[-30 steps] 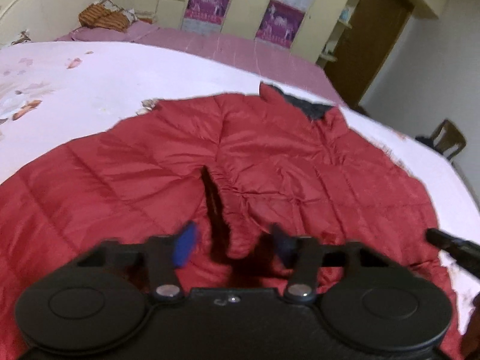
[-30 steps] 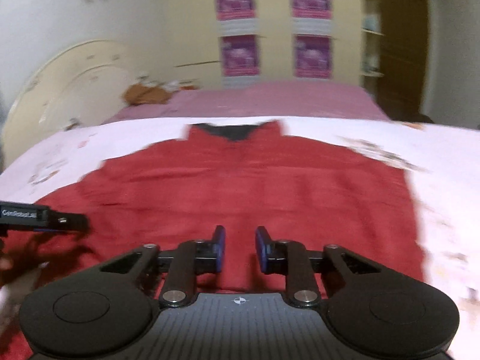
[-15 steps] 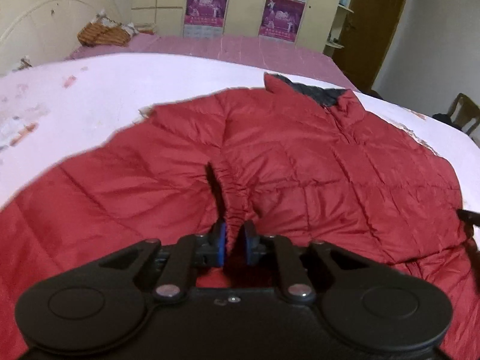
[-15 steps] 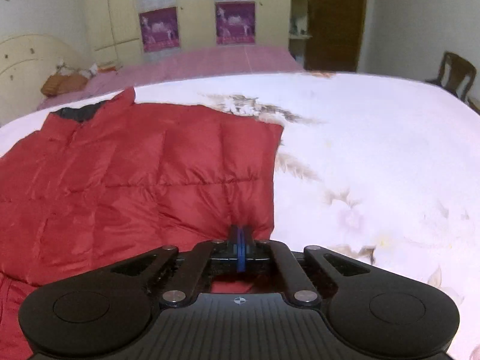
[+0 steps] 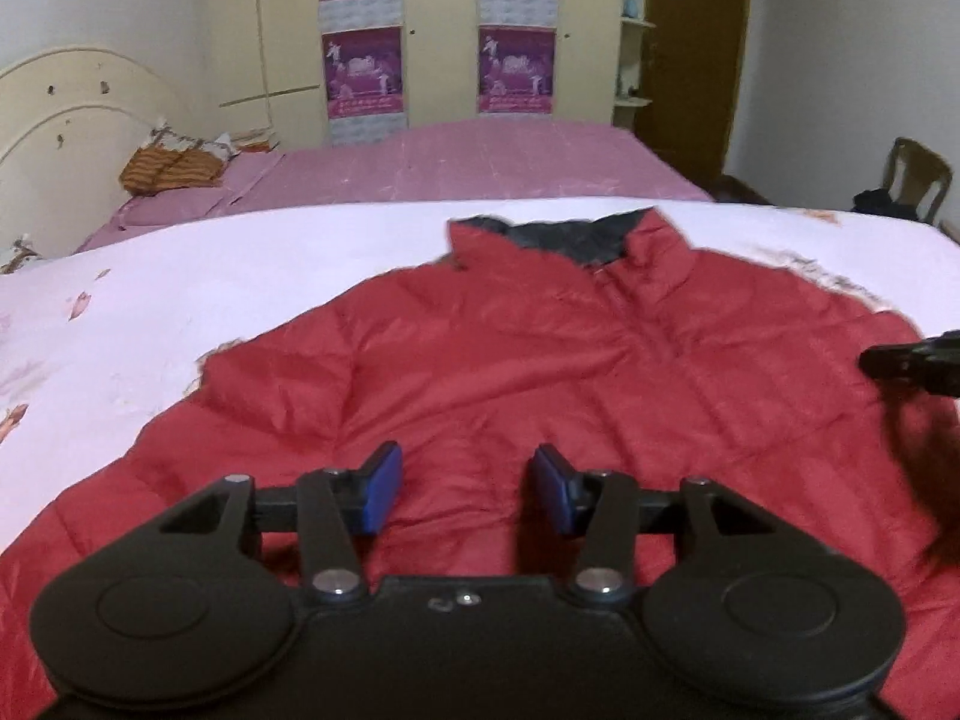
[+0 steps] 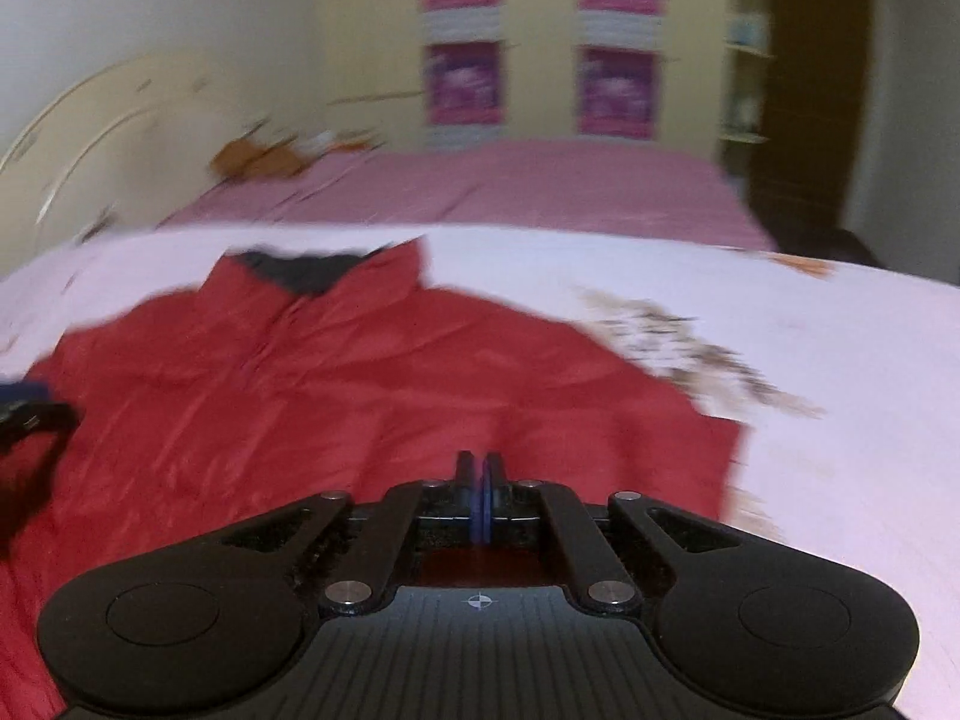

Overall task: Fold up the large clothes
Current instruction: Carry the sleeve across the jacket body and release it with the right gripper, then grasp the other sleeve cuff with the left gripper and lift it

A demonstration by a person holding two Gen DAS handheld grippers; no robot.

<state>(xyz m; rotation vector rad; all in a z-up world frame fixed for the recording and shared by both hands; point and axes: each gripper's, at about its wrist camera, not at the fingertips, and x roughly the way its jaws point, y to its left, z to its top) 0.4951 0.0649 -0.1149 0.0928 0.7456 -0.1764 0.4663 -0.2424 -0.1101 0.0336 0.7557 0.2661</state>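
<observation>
A red quilted puffer jacket (image 5: 570, 372) with a dark collar lining (image 5: 570, 240) lies spread on the white floral bedspread (image 5: 240, 264). My left gripper (image 5: 462, 489) is open just above the jacket's lower part, holding nothing. My right gripper (image 6: 480, 480) is shut on a fold of the jacket (image 6: 360, 396) near its right hem; the fabric rises in a ridge to the pads. The right gripper's tip (image 5: 912, 360) shows at the right edge of the left wrist view. The left gripper's tip (image 6: 30, 420) shows at the left edge of the right wrist view.
A second bed with a pink sheet (image 5: 456, 168) lies beyond, with an orange bundle (image 5: 171, 171) by the cream headboard (image 5: 66, 114). A wardrobe with purple posters (image 5: 516, 66), a brown door (image 5: 696, 72) and a chair (image 5: 912, 180) stand at the back and right.
My left gripper opened and let go of the jacket fold it pinched half a second ago; the fold has flattened. My right gripper stays shut on the jacket and has swung left, blurring its view.
</observation>
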